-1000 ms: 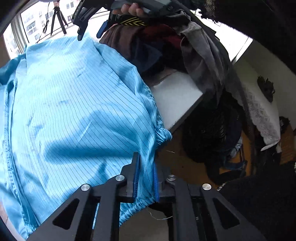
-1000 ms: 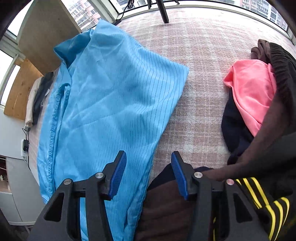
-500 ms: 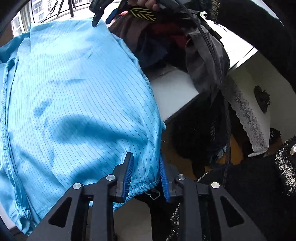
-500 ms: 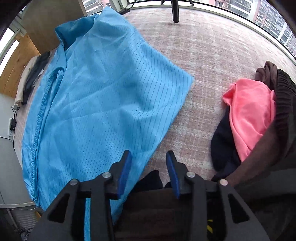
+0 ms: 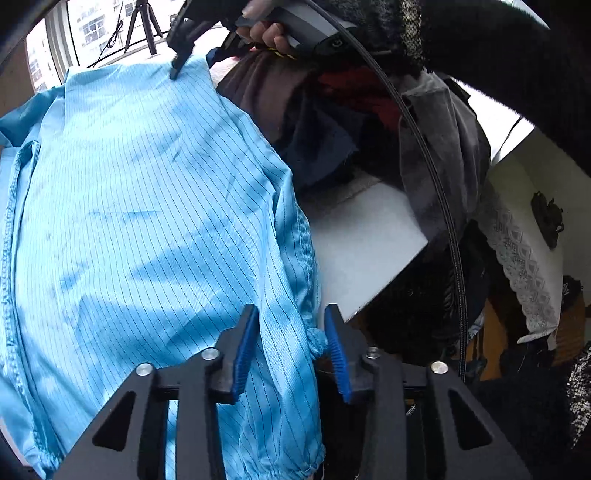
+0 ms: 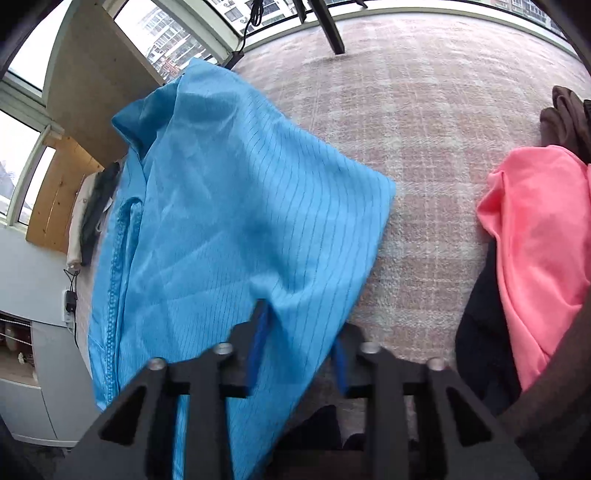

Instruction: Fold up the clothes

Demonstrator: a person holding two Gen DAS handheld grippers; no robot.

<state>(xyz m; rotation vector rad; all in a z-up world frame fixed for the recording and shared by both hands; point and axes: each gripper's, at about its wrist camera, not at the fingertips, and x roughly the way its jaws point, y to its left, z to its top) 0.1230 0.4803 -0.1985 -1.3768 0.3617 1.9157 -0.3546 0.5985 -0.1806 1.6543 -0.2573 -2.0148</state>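
Now I have the blue striped garment (image 5: 140, 221) spread flat on the plaid-covered worktop (image 6: 424, 110), its elastic cuff at the near edge. My left hand-held gripper (image 5: 291, 347) is closing, cuff between the pads, not yet pinched. The right hand-held gripper (image 6: 299, 343) looks clamped on the hem fabric. I'd secure both grips before lifting together, keeping clear of the clothes pile (image 6: 535, 236).

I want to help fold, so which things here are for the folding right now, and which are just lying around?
For the job:
blue striped jacket
left tongs, closing with the jacket's cuff between them
right tongs, shut on the jacket's far edge

Just lying about for now:
pink top
dark clothes pile
tripod
white lace cloth
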